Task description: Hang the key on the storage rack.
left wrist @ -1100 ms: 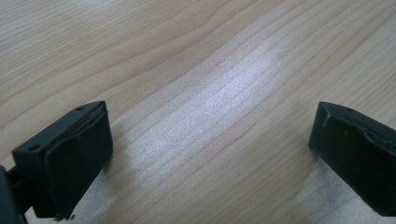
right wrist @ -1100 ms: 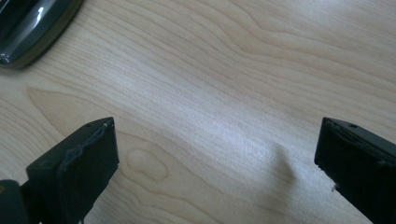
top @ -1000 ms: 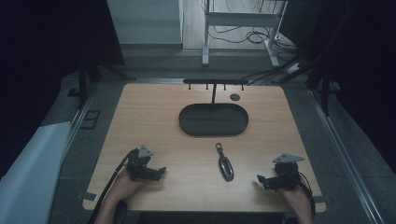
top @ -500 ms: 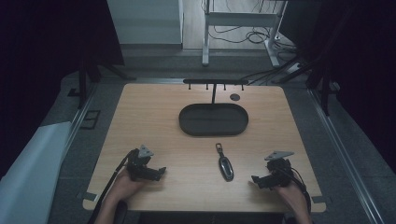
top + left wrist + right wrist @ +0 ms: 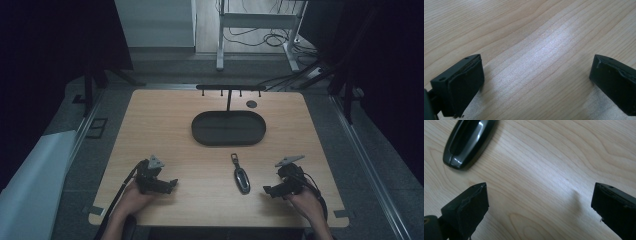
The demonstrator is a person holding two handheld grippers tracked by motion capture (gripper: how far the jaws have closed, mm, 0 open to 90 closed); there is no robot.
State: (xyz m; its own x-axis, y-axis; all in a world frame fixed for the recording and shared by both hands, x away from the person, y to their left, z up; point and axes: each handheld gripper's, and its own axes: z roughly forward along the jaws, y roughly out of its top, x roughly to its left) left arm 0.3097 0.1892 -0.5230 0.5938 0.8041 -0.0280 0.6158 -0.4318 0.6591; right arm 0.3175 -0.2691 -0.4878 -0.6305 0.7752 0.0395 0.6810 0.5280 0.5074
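Wooden table [image 5: 165, 130], dark room; key fob [image 5: 241, 177] lies flat near the front edge, in front of the oval black tray [image 5: 229, 128].
Right gripper [image 5: 270, 190] low over the wood just right of the fob, jaws spread wide, nothing between them; in the right gripper view the fob [image 5: 467, 141] sits ahead of the left jaw, not touching. Left gripper [image 5: 171, 184] well apart to the fob's left, jaws also spread over bare wood.
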